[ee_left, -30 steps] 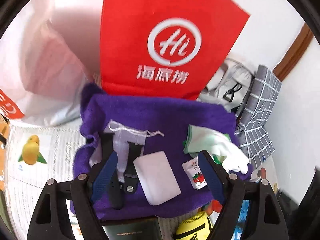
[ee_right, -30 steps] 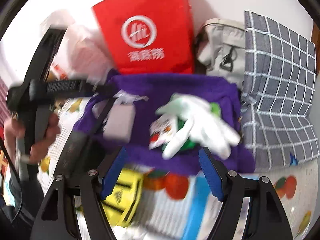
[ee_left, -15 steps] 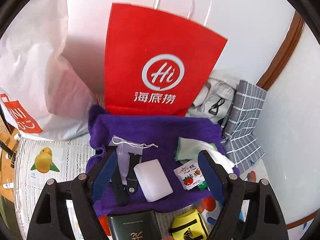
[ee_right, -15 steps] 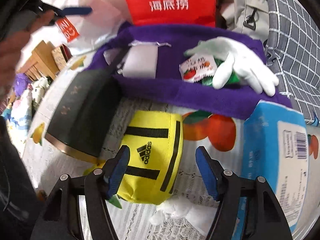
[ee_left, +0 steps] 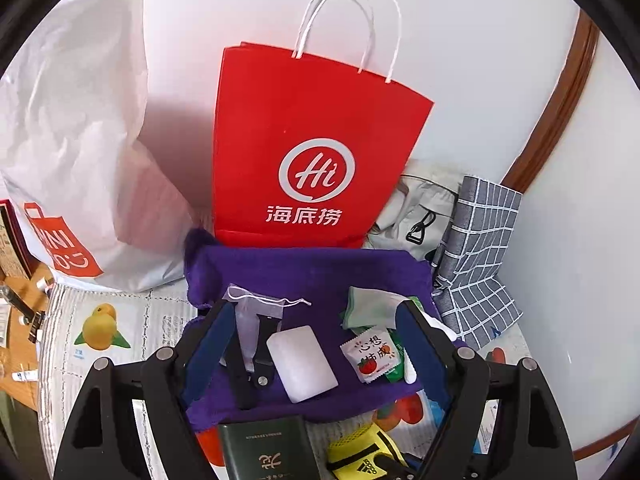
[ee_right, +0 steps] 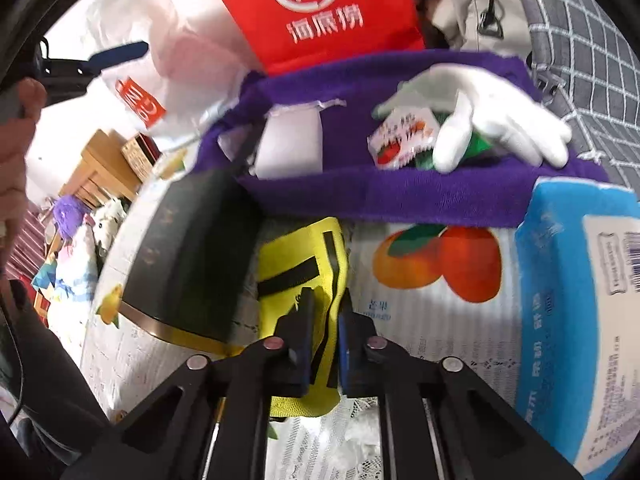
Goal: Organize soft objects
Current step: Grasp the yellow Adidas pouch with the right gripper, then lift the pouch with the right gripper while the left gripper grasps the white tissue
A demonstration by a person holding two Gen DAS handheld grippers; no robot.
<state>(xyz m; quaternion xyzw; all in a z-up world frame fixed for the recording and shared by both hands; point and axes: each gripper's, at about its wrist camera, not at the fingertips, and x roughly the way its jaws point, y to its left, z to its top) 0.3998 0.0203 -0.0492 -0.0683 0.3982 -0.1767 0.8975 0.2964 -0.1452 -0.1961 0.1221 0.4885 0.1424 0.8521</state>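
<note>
Right hand-held gripper [ee_right: 323, 344]: blue pads just closed together, pinching a fold of the yellow pouch [ee_right: 304, 264] between them.
Left hand-held gripper [ee_left: 312, 344]: pads wide apart, nothing between them, hanging above the purple towel [ee_left: 320, 272].
Yellow pouch: soft mesh fabric with black stripes, crumpled at the pinch; lying on the worktop [ee_right: 408, 312] just in front of the towel's near edge, between the dark book [ee_right: 192, 248] and the blue pack [ee_right: 568, 320].
Purple towel: thick, fuzzy cloth spread flat, near edge rolled into a ridge.
On the towel: white glove [ee_right: 492, 120], limp, fingers spread, lying over a green packet; glossy strawberry sachet [ee_left: 372, 356] just beside it; smooth white rounded block [ee_left: 300, 364]; sheer drawstring pouch [ee_left: 256, 312] over a black strap.
Worktop cover: lace-patterned cloth printed with oranges.
Dark book: rigid, green cover, gilt edge, touching the pouch's left side.
Blue pack: glossy plastic wrap, barcode label, crowding the right margin.
Behind the towel: stiff red paper bag [ee_left: 316, 152] upright with twisted white handles, crinkled white plastic bag [ee_left: 76, 140] to its left, grey checked cloth [ee_left: 476, 248] to its right.
Open room: narrow strip of bare cover between pouch and blue pack.
</note>
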